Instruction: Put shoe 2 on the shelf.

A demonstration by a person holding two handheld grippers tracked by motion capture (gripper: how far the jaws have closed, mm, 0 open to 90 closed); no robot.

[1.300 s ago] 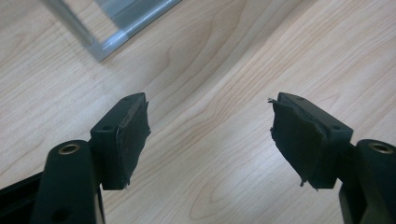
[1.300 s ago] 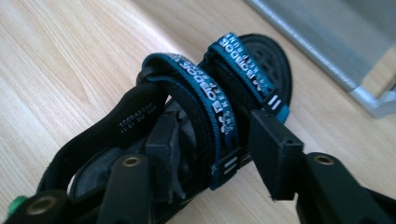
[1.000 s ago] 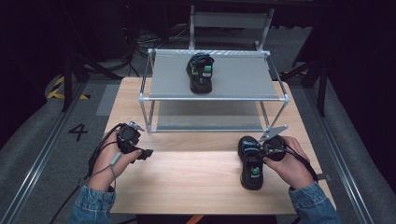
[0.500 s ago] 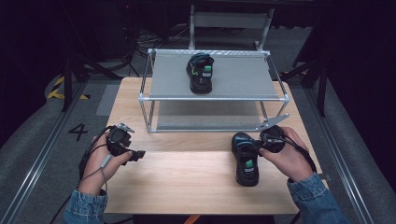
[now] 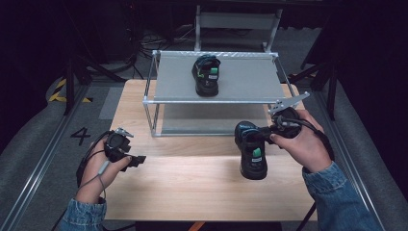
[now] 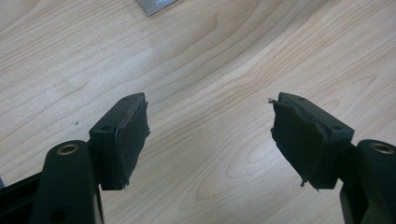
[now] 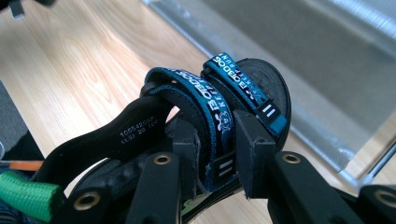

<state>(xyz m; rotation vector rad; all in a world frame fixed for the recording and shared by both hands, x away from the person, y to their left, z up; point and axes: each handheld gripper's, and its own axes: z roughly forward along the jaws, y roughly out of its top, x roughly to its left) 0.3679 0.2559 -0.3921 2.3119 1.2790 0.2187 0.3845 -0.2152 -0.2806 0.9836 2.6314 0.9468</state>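
1. Definitely mid-carry, by the look of it: right gripper (image 5: 267, 136) clamped shut on a blue velcro strap of a black sandal-type shoe (image 5: 253, 155), with a pad pressed on either side of the strap.
2. Whereabouts of the shoe: hanging from that strap over the wooden table (image 5: 192, 192), just in front of the right end of the metal rack (image 5: 153, 102), toe toward the person. Seems clear of the tabletop, though hard to swear to.
3. Matching shoe (image 5: 207, 75) already parked on the rack's top shelf, so probably headed up there beside it.
4. Next move, best guess: up over the front rail, then forward and down onto the free shelf space right of its partner. Calls for a steady pinch and a slow swing, since a strap-only grip likely means a tilting, dangling shoe.
5. Left gripper (image 6: 210, 135): jaws wide apart, nothing between them, just over bare wood at the table's left front.
6. Looks-wise: black sole and body, two blue straps with white lettering, a green patch on top. Soft and floppy, probably.
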